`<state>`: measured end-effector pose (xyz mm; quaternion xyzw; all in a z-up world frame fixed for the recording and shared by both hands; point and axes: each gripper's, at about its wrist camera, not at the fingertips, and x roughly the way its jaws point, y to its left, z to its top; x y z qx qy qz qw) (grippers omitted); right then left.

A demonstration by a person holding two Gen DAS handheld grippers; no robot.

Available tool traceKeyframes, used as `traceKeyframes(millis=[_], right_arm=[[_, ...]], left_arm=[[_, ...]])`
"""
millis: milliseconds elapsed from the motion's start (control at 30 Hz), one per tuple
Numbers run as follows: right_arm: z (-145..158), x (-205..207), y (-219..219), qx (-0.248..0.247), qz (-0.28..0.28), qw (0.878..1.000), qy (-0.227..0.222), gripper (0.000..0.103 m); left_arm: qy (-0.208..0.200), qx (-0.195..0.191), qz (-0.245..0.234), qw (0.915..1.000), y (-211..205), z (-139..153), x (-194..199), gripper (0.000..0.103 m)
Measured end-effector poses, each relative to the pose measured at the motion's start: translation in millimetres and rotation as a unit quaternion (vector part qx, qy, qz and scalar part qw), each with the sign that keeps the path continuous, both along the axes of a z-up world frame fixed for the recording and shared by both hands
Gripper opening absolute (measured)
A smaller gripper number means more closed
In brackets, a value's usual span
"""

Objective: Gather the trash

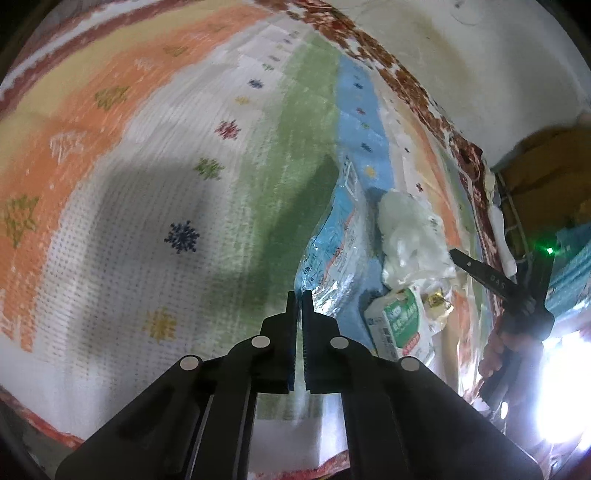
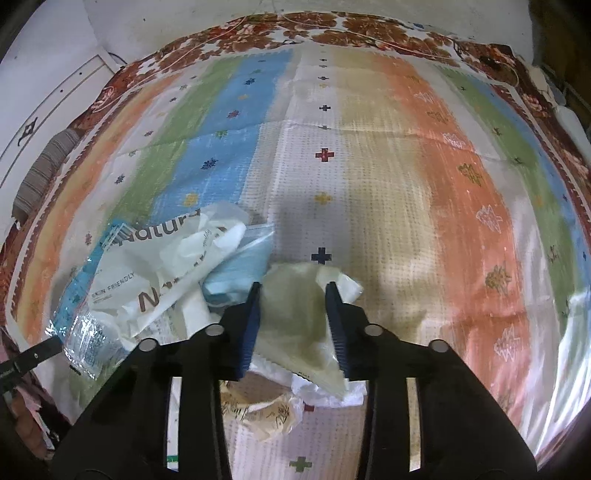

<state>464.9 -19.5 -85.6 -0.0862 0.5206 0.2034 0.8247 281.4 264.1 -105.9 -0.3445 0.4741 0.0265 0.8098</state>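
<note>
My right gripper [image 2: 293, 286] is open, its fingers on either side of a translucent yellowish plastic wrapper [image 2: 295, 317] that lies on a pile of trash. Left of it lie a white "Natur" plastic bag [image 2: 162, 266], a blue wrapper [image 2: 236, 273] and a clear blue-edged packet [image 2: 85, 332]; a crumpled printed paper [image 2: 266, 413] lies below the fingers. My left gripper [image 1: 298, 293] is shut and empty above the striped mat, left of the same pile: a clear blue packet [image 1: 332, 251], a crumpled white bag [image 1: 410, 236] and a green-and-white carton [image 1: 399, 321]. The right gripper [image 1: 517, 291] shows there too.
The trash lies on a striped mat [image 2: 369, 166] in orange, green, blue and white, spread over a floral red blanket [image 2: 332, 33]. A white wall [image 1: 461, 74] is behind. A grey striped cushion [image 2: 40, 173] sits at the mat's left edge. A bright light [image 1: 561, 387] glares at the right.
</note>
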Motion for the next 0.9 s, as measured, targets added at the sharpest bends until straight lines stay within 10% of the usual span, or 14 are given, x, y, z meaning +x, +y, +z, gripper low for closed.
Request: traceKeyframes(millis=[200,900], right_arm=[[16,-12,-10,-0.005,0.009,1.0,-0.02,0.01],[57,-43,-35,0.003,0.002,0.998,-0.058,0.0]], left_arm=[[-0.037,0.006,0.005,0.9993,-9,32,-4,0.0],[-0.069,0.042,-0.007,0.9967,-38,83,-16,0.0]])
